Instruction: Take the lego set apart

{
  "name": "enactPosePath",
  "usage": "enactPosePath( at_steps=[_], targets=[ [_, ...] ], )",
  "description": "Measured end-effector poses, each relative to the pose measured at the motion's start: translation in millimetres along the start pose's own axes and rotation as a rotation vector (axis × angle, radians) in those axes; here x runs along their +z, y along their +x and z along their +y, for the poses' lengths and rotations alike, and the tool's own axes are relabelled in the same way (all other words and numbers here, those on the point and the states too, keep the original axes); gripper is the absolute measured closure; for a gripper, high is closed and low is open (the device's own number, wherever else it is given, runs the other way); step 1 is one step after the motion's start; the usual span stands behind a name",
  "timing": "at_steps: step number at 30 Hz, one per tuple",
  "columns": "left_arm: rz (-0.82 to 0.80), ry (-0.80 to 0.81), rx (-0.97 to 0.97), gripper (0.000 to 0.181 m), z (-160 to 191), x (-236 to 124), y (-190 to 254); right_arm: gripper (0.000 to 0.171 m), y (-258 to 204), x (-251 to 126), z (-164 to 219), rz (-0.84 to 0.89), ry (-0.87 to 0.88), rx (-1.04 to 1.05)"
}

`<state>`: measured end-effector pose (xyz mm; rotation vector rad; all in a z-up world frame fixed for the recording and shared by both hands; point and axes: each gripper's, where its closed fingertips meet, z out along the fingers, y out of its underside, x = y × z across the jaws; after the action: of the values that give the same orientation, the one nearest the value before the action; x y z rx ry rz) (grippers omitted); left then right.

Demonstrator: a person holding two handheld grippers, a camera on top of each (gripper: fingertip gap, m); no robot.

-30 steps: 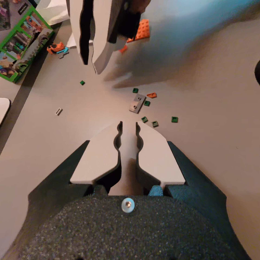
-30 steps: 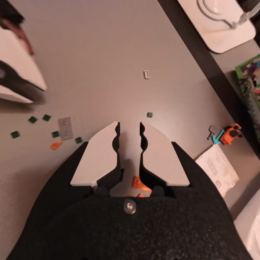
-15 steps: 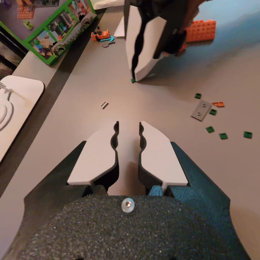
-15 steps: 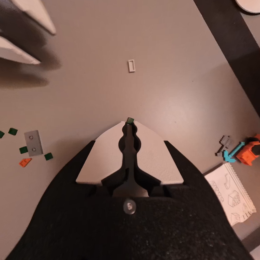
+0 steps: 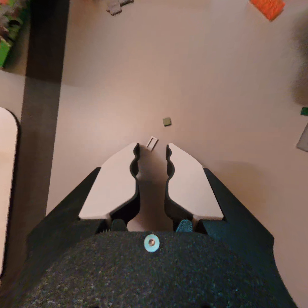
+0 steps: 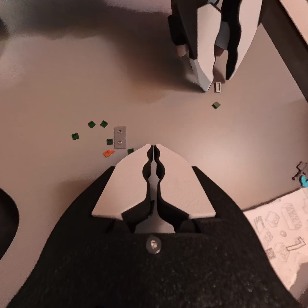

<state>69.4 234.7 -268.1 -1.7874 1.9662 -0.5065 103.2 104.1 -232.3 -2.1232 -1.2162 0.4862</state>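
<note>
Small pale-grey rectangular lego tile (image 5: 152, 143) is lying on the beige tabletop (image 5: 216, 83) just beyond my left gripper (image 5: 151, 146), jaws spread, long axis slanting; right gripper (image 6: 153, 146), farther off, is clenched empty.

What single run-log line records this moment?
left gripper: open, fingers beside small white tile | right gripper: shut, empty | loose green tile on table

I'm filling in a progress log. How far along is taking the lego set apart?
Done: loose green tiles, a grey plate and an orange wedge lie scattered on the table. In hand: nothing; the right gripper is shut and empty, while the open left gripper points at a small white piece. Left: an orange plate at the far edge, too blurred to judge.
</note>
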Motion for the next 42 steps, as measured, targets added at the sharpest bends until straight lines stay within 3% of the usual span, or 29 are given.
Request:
enactPosePath(
  at_steps=[3,6,12,21,26,34,42],
  targets=[
    [0.041,-0.034,0.001,0.156,-1,2,1,0.171,-2,-6,5,-0.010,0.022,0.013],
    [0.104,-0.045,-0.008,0.173,-2,3,9,0.171,2,-7,7,-0.002,0.037,0.026],
    [0.079,-0.033,-0.025,0.174,1,-2,23,0.164,38,7,0,0.115,0.032,0.049],
    [0.078,0.103,0.087,0.174,-5,-52,148,0.153,82,59,-25,0.181,-0.032,0.051],
    [0.111,0.123,0.069,0.174,6,-54,194,0.155,95,76,-31,0.183,-0.096,0.104],
    [0.126,0.165,0.030,0.172,4,-38,206,0.171,82,73,-27,0.119,-0.161,0.133],
    [0.112,0.234,0.006,0.164,1,-46,200,0.171,27,39,-29,0.010,-0.027,0.078]
  ],
)
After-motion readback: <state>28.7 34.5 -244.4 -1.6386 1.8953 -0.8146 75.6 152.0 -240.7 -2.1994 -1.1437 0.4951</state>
